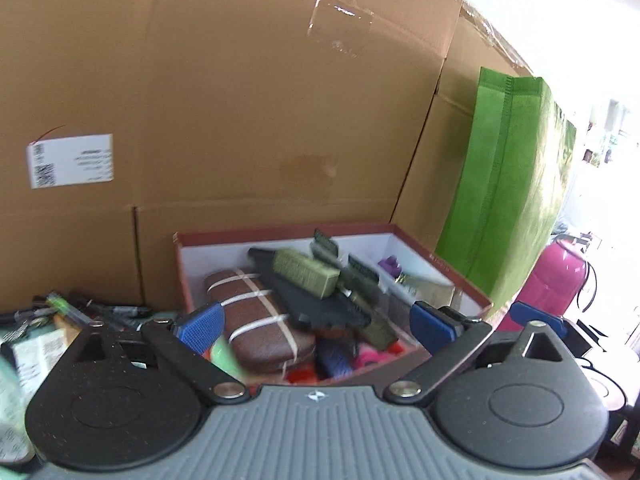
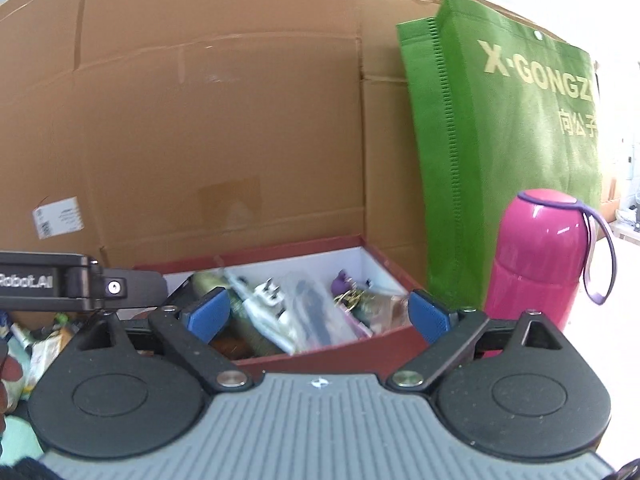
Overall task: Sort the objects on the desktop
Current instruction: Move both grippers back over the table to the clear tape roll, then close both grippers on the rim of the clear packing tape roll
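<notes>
A dark red box with white inner walls (image 1: 384,232) stands against the cardboard and holds a pile of small objects. On top lie a brown glasses case with white bands (image 1: 256,320), an olive green block (image 1: 308,272) and dark flat pieces. My left gripper (image 1: 316,326) is open and empty, hovering over the box's near side. The same box (image 2: 360,344) shows in the right wrist view with clear bags and a purple item inside. My right gripper (image 2: 318,314) is open and empty just before the box. The left gripper's black body (image 2: 80,282) shows at the left.
A tall cardboard wall (image 1: 240,100) closes the back. A green fabric bag (image 2: 500,140) stands right of the box, with a pink flask (image 2: 540,260) in front of it. Pens and loose items (image 1: 80,312) lie left of the box.
</notes>
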Demonstrator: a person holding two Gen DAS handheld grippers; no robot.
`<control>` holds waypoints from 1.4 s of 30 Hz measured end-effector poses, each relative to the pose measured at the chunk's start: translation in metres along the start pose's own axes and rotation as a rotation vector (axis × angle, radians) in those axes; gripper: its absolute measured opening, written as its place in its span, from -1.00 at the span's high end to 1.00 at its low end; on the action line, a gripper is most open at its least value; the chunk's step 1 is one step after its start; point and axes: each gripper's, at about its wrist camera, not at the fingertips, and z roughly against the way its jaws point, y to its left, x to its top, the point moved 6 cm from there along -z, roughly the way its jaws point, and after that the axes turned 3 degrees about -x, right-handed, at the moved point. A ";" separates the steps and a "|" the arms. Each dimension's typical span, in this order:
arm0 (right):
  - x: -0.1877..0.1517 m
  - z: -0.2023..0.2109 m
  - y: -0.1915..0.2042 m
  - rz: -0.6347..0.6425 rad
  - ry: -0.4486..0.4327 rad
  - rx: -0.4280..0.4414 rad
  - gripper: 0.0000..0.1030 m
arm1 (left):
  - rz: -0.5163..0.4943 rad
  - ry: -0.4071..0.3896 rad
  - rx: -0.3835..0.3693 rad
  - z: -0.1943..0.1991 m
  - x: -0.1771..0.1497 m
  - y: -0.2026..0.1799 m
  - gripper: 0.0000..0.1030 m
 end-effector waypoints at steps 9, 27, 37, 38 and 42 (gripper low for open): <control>-0.019 0.026 0.025 0.012 0.040 0.058 -0.82 | -0.038 0.039 0.073 0.033 -0.018 0.003 -0.97; -0.059 0.063 0.129 0.169 0.116 0.265 -0.82 | 0.090 0.028 0.226 0.124 -0.073 0.083 -0.96; -0.089 0.076 0.207 0.249 0.179 0.430 -0.82 | 0.216 0.025 0.357 0.156 -0.095 0.157 -0.90; -0.092 0.076 0.213 0.257 0.184 0.438 -0.82 | 0.219 0.022 0.383 0.157 -0.096 0.164 -0.88; -0.096 0.076 0.231 0.275 0.179 0.451 -0.82 | 0.233 0.014 0.459 0.155 -0.096 0.191 -0.68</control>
